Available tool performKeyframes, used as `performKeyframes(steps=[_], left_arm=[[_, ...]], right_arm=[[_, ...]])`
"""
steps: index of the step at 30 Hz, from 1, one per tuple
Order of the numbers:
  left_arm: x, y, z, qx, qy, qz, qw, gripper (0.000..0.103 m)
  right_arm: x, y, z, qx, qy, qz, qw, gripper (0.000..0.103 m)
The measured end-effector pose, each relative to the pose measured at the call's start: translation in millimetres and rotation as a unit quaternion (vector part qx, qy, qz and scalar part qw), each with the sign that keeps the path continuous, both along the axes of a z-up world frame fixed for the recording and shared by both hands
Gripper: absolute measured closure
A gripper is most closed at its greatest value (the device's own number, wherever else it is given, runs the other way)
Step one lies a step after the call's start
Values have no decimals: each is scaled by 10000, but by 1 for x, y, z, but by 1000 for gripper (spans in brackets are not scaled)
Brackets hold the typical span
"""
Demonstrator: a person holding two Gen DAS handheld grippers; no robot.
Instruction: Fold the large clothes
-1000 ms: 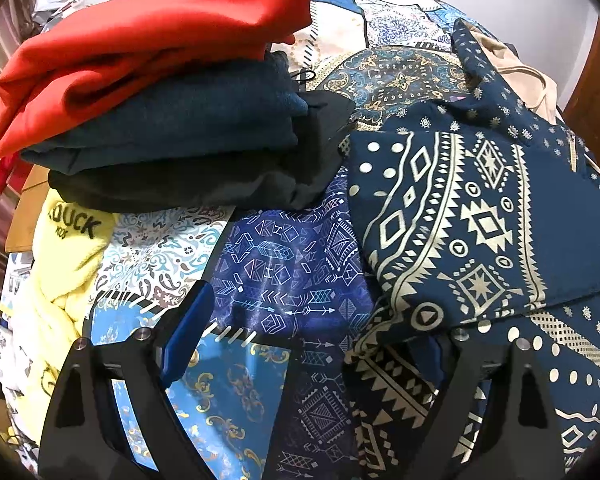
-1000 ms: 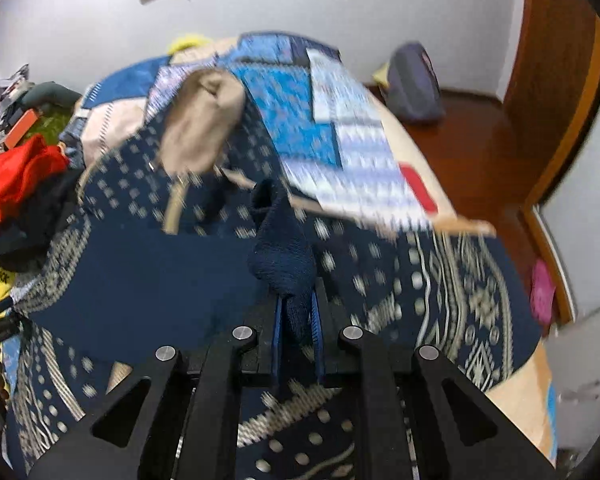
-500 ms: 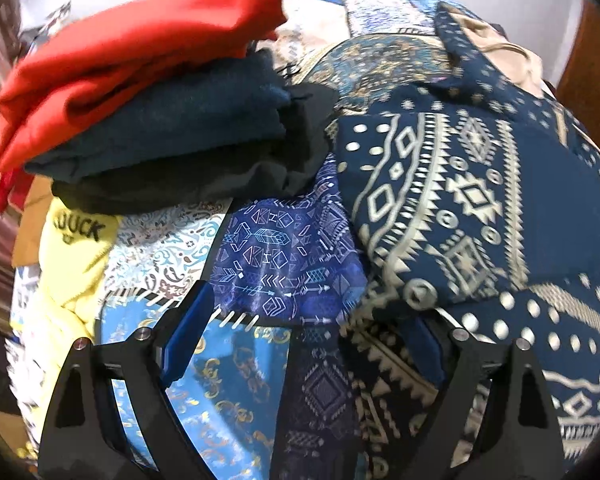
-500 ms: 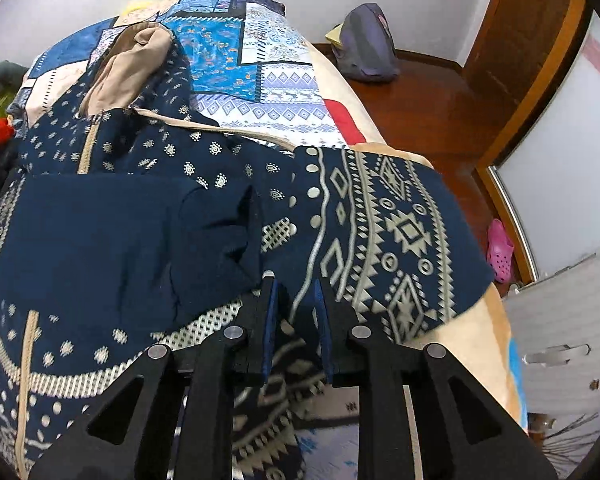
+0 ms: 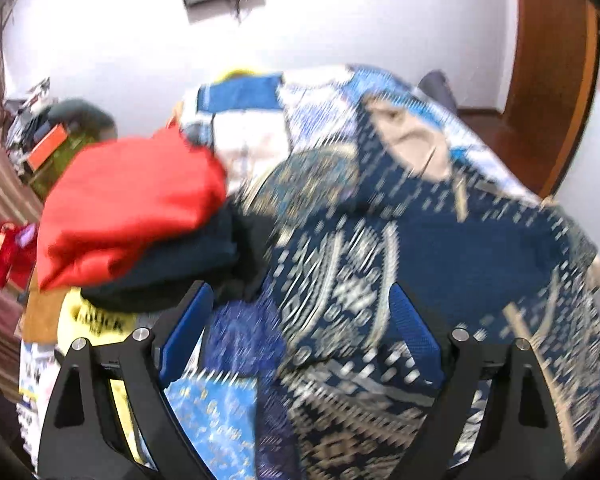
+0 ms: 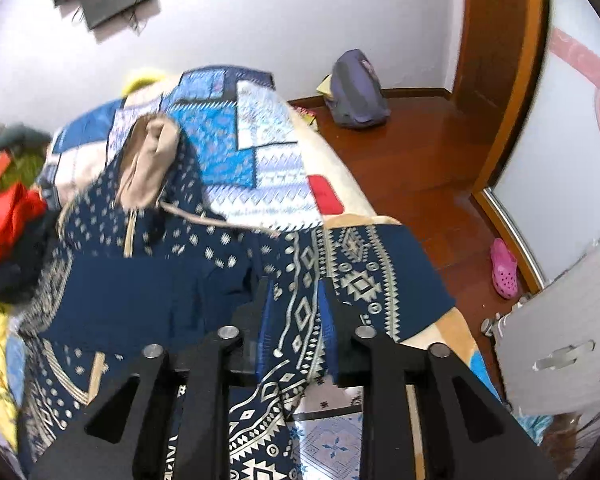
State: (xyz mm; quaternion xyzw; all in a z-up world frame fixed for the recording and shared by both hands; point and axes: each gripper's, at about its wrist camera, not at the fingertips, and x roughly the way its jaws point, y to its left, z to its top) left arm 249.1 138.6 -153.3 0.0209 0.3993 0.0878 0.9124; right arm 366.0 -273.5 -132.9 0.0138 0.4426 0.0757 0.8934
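Observation:
A large navy hooded garment point(image 6: 148, 296) with a pale geometric print and a beige hood lining point(image 6: 152, 164) lies spread on the bed, one navy panel folded over its middle. My right gripper point(image 6: 294, 308) hovers above its right part. Its jaws are opening and the pads press on nothing; the cloth seen between them lies flat below. In the blurred left wrist view the same garment point(image 5: 440, 252) fills the right half. My left gripper point(image 5: 300, 320) stands wide open above its left edge, holding nothing.
A stack of folded clothes, red piece point(image 5: 132, 204) on top, sits left of the garment on the patchwork quilt point(image 6: 260, 148). A yellow printed shirt point(image 5: 96, 324) lies below the stack. Off the bed are a grey backpack point(image 6: 356, 92), a pink shoe point(image 6: 504, 268), a white cabinet point(image 6: 560, 344) and a wooden door point(image 6: 496, 40).
The right gripper let go of the navy fold it pinched, which now lies flat, and its jaws widened as it drew back. The left gripper rose and tilted up, still open.

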Motion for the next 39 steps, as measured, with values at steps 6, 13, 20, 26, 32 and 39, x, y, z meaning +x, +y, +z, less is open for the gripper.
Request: performKeyframes(steps=[6, 13, 20, 26, 32, 39], left_arm=[[29, -31, 16, -348, -313, -385, 9982, 13], [66, -65, -10, -626, -7, -716, 9955, 13], [85, -79, -47, -890, 420, -801, 9919, 13], [93, -79, -67, -1061, 648, -779, 9892, 13], [96, -74, -78, -1235, 750, -677, 9872, 13], [89, -67, -79, -1130, 731, -572, 9893, 13]], right_arm=[[4, -35, -8, 83, 27, -556, 9984, 51], [18, -86, -60, 338, 724, -1201, 9895, 51], [37, -122, -113, 1231, 1481, -1695, 9665, 51], [56, -131, -130, 1765, 1412, -2054, 9522, 48], [79, -130, -139, 1730, 1319, -2369, 9469, 51], [79, -115, -116, 1267, 921, -2218, 9624, 95]])
